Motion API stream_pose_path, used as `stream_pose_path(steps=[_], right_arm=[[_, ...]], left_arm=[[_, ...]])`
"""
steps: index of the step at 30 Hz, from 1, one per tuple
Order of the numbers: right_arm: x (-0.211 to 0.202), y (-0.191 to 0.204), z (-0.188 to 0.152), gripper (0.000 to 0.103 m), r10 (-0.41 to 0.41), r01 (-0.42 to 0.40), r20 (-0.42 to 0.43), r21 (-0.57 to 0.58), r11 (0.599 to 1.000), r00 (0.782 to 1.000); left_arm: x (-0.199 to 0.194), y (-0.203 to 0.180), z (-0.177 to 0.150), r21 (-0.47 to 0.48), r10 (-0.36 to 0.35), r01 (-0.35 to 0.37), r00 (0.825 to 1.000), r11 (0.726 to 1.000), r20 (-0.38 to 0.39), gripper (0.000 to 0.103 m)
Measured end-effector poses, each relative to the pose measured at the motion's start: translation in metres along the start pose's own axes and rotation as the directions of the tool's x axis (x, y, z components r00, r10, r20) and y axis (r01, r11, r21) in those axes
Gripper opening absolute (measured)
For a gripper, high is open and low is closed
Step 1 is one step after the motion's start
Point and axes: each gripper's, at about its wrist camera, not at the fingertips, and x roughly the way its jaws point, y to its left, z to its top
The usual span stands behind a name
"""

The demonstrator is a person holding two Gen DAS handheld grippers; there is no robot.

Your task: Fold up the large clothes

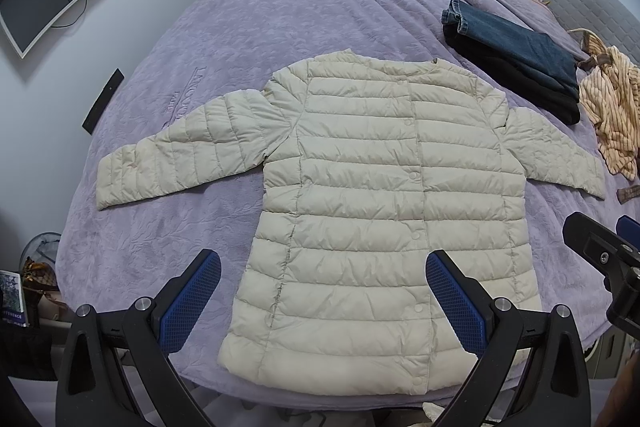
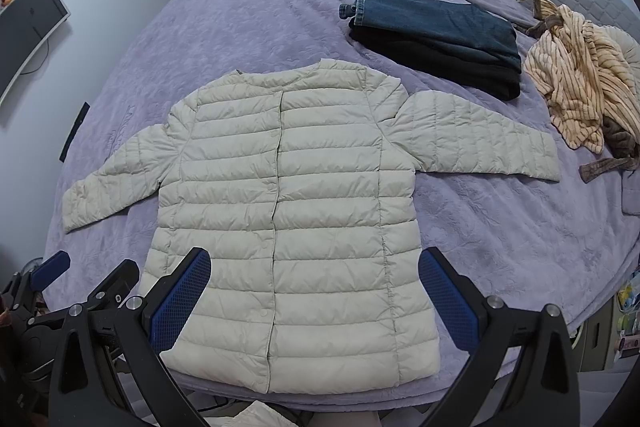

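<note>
A cream quilted jacket [image 1: 360, 211] lay flat, front up, on the plush lilac bedspread [image 1: 248, 27], sleeves spread, snaps closed; folded denim jeans [image 1: 516, 47] sat on a black garment beyond its shoulder, beside a crumpled striped robe [image 2: 580, 75]; the left gripper [image 1: 322, 301] and right gripper [image 2: 314, 297] hovered above the hem, blue ribbed pads wide apart, holding nothing.

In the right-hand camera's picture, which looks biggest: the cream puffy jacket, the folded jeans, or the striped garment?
1. Cream puffy jacket, by far.
2. Folded jeans and striped garment look alike; both lie farther from the camera, so no ranking.
</note>
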Motion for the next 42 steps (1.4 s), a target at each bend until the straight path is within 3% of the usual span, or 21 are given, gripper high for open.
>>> stream_pose_path(steps=[35,42], right_arm=[[0.007,0.009,0.002,0.103,-0.003,0.003,-0.022,-0.005,1.000,1.000],[0.016,0.017,0.010,0.103,0.050,-0.051,-0.026,-0.012,0.999,0.998]], left_arm=[[0.003,0.012,-0.009,-0.008,-0.005,0.005,1.000,1.000,-0.023,0.103],[0.020,0.035,0.005,-0.067,-0.052,0.049,0.998,0.997,-0.046,0.103]])
